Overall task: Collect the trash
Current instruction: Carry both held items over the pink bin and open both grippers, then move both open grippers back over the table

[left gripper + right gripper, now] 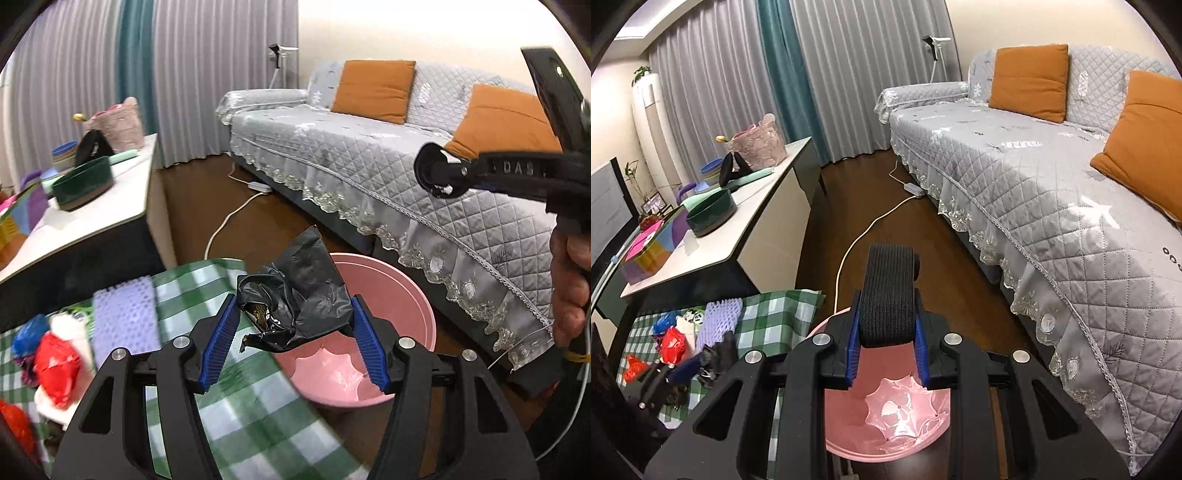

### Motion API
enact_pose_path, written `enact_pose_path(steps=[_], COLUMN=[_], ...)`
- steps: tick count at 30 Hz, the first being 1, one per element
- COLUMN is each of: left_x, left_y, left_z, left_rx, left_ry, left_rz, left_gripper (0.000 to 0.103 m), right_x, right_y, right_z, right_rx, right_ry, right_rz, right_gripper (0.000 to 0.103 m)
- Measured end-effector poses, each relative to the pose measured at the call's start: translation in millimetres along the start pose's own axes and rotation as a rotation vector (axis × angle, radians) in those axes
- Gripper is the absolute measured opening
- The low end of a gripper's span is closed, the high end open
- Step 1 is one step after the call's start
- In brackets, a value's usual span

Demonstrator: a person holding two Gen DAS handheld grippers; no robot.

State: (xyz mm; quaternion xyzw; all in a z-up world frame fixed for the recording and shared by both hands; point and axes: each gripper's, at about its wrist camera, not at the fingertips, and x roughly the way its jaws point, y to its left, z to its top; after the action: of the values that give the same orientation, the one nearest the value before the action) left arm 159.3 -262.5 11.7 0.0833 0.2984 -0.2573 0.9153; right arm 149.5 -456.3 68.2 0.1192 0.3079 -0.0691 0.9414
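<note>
In the left wrist view, a white-topped table (110, 206) fills the upper left, its edge running down toward the green checked cloth (207, 291) at lower left, where red, blue and lilac scraps lie blurred. Bare dark floor (258, 221) opens in the middle, crossed by a white cable (229, 218), with the quilted grey sofa (369, 162) closing the right side. The left gripper (291, 314) is clenched on a crumpled black plastic bag (303, 291), shiny and creased, its long axis rising to a point at upper right, held above the near rim of the pink bin (406, 291). In the right wrist view, the right gripper (886, 332) grasps a black ribbed band (888, 291), its long axis pointing up the frame, over the pink bin (849, 443) at bottom centre.
</note>
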Motion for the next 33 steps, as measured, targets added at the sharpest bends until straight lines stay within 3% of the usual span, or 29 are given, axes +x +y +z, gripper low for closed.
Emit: enact_pose_path(steps=[8, 22, 23, 25, 26, 33], left_x=[33.7, 51.2, 51.4, 51.2, 50.8, 35.0], left_y=[5.2, -1.4, -2.1, -3.0, -3.2, 8.4], left_z=[4.7, 14.3, 14.8, 14.9, 14.7, 7.8], left_rx=[-0.028, -0.017, -0.017, -0.014, -0.012, -0.028], left_ry=[0.029, 0.029, 0.029, 0.030, 0.031, 0.030], left_rz=[-0.014, -0.068, -0.078, -0.085, -0.085, -0.068], left_gripper=[0.060, 0.061, 0.067, 0.068, 0.068, 0.068], right_x=[20.8, 32.0, 32.6, 31.6, 31.1, 29.5], right_y=[-5.7, -3.1, -2.9, -3.9, -4.2, -2.5], right_z=[1.9, 3.2, 3.4, 3.8, 4.3, 5.6], right_rx=[0.022, 0.028, 0.029, 0.036, 0.038, 0.043], right_ry=[0.039, 0.055, 0.057, 0.048, 0.044, 0.029], right_rz=[-0.004, -0.014, -0.015, -0.027, -0.031, -0.024], right_gripper=[0.025, 0.026, 0.030, 0.054, 0.057, 0.060])
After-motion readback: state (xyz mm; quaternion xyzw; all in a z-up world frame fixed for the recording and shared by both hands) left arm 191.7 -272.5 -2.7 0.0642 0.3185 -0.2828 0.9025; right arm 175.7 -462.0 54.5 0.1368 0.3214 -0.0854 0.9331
